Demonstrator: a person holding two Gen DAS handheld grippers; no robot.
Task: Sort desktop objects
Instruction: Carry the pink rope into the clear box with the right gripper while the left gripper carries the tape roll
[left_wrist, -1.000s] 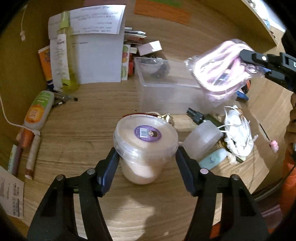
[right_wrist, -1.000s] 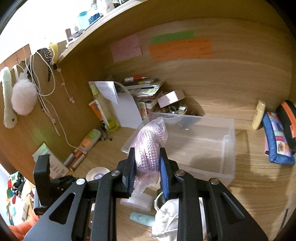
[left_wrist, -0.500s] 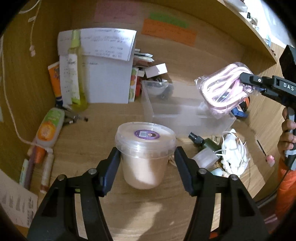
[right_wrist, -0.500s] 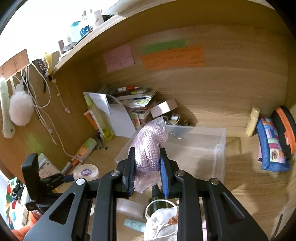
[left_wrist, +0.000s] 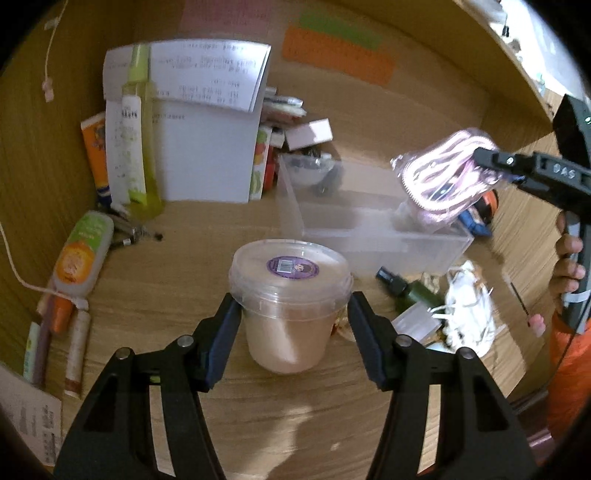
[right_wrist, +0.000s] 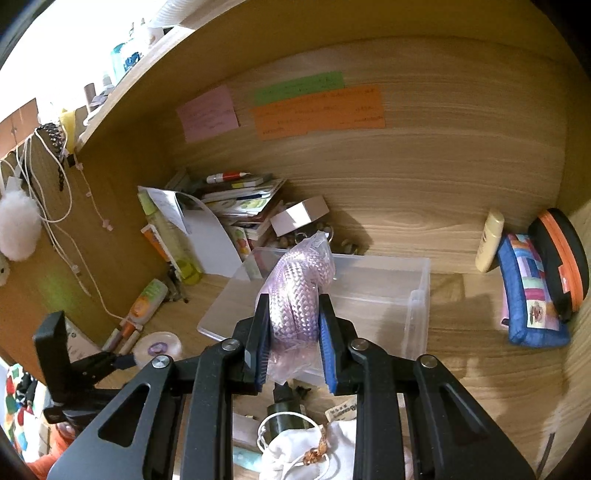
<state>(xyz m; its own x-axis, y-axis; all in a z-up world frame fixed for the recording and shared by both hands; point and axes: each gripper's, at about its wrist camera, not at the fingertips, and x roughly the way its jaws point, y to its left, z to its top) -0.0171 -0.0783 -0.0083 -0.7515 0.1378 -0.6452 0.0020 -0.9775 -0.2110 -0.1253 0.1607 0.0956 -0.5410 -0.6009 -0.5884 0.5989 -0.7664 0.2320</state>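
Wood-grain desk (right_wrist: 480, 354) and matching back panel fill both views, smooth and pale brown, the panel bearing flat paper notes in pink, green and orange (right_wrist: 319, 110). On the desk stands a clear plastic bin (right_wrist: 417, 291), rectangular, thin-walled and frosted, open at the top. Beside its right end lies a soft blue patchwork pouch (right_wrist: 532, 295) next to a black oval case with an orange zip (right_wrist: 561, 258).

In front of the bin, seen from the left wrist, a round translucent tub (left_wrist: 290, 295) with a snap lid and a purple sticker holds a pinkish, opaque filling. It tapers toward its base and appears lifted just off the desk. The left gripper (left_wrist: 291, 325) points downward at a slant, its black fingers pressed on either side of the tub below the lid rim, holding it at a medium spread.

A crinkly clear bag of pink braided cord (right_wrist: 295, 299), coiled and rope-textured, sits between the blue pads of the right gripper (right_wrist: 293, 339), which are drawn narrow and pinch the bag's lower part. The bag hangs in the air above the bin's near edge. From the left wrist, a hand (left_wrist: 569, 269) wraps the right gripper's handle, the tool reaching in from the right.

A tube with an orange cartoon label (left_wrist: 79, 254) lies at the left, and a small dark green spray bottle (left_wrist: 406, 288) lies near the bin.
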